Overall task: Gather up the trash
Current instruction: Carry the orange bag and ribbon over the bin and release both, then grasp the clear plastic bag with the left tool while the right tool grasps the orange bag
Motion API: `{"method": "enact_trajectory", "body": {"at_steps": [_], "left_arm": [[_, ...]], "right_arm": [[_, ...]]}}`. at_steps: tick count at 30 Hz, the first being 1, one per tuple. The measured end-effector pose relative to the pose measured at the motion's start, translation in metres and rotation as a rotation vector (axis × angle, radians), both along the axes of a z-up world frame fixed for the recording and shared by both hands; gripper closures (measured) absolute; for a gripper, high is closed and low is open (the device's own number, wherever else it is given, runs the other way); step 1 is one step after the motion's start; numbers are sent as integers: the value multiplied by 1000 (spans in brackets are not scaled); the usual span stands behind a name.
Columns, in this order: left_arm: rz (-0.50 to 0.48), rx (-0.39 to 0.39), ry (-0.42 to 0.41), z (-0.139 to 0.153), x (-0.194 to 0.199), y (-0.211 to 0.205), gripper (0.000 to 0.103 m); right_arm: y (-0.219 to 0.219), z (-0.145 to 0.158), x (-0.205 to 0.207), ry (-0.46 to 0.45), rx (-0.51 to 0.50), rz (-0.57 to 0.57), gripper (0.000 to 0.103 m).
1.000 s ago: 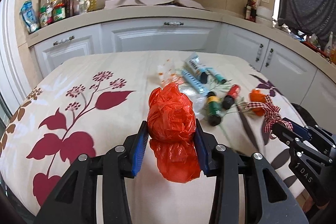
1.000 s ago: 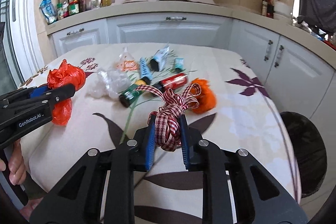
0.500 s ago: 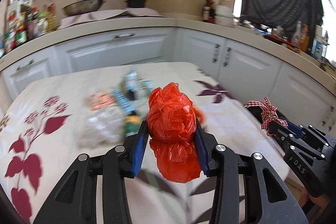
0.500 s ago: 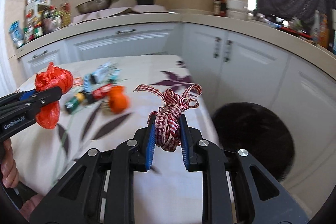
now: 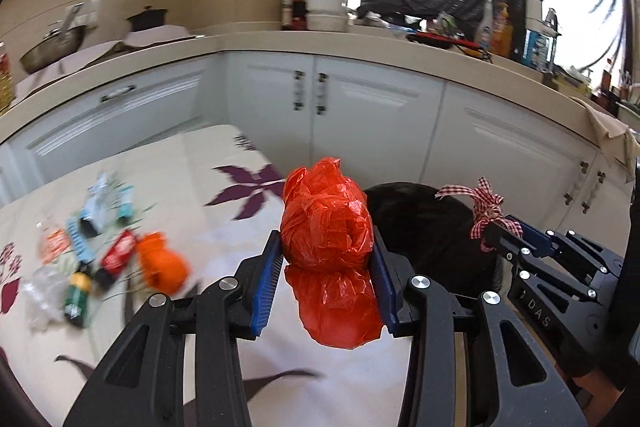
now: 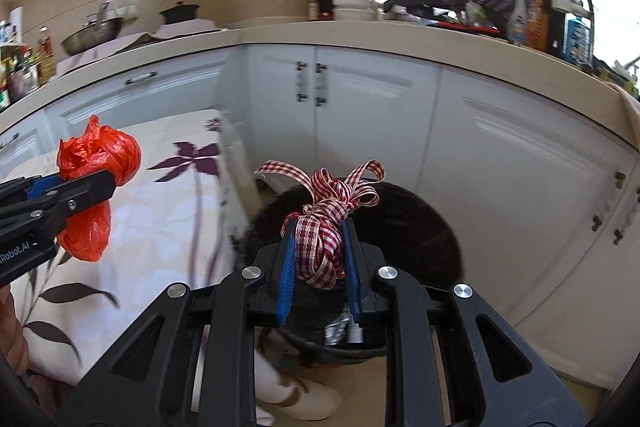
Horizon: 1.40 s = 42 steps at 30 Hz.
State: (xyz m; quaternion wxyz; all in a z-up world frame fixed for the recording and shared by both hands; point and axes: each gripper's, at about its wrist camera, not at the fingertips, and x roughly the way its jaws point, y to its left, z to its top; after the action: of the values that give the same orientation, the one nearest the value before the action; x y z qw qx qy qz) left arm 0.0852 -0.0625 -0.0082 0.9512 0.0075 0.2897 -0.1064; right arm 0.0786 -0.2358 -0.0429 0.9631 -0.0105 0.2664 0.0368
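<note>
My left gripper (image 5: 326, 259) is shut on a crumpled red plastic bag (image 5: 326, 227) and holds it above the table's right edge; the bag also shows in the right wrist view (image 6: 94, 163). My right gripper (image 6: 319, 247) is shut on a red checked ribbon bow (image 6: 324, 211) and holds it over a black trash bin (image 6: 408, 227) on the floor beside the table. The bin (image 5: 424, 223) lies behind the red bag in the left wrist view, where the bow (image 5: 486, 211) is at the right.
Several pieces of trash remain on the floral tablecloth (image 5: 200, 187): an orange lump (image 5: 162, 265), a red can (image 5: 118, 253), a green bottle (image 5: 76, 297), clear plastic (image 5: 44, 291), blue tubes (image 5: 96, 211). White cabinets (image 6: 360, 115) stand close behind the bin. Some trash (image 6: 344, 331) lies inside the bin.
Both grippers have swung right, from over the table's middle toward the bin, each still holding its item. The bin now lies under the right gripper.
</note>
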Motion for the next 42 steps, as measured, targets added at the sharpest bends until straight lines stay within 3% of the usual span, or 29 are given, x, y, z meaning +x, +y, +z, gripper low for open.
{"method": "enact_trajectory", "body": {"at_steps": [8, 18, 21, 22, 32, 42], "left_arm": [[-46, 17, -2, -5, 22, -43, 61], [-52, 33, -6, -15, 44, -68, 61], [-53, 34, -4, -18, 50, -71, 59], [-50, 35, 0, -19, 52, -72, 59], [-37, 24, 8, -21, 56, -66, 47], [22, 16, -30, -5, 42, -32, 39]], "right_arm": [[-29, -5, 15, 5, 14, -48, 82], [-53, -13, 36, 6, 40, -85, 82], [-55, -17, 42, 10, 36, -85, 75], [-55, -18, 45, 6, 31, -95, 66], [-51, -17, 45, -8, 37, -115, 55], [-35, -3, 42, -25, 53, -100, 54]]}}
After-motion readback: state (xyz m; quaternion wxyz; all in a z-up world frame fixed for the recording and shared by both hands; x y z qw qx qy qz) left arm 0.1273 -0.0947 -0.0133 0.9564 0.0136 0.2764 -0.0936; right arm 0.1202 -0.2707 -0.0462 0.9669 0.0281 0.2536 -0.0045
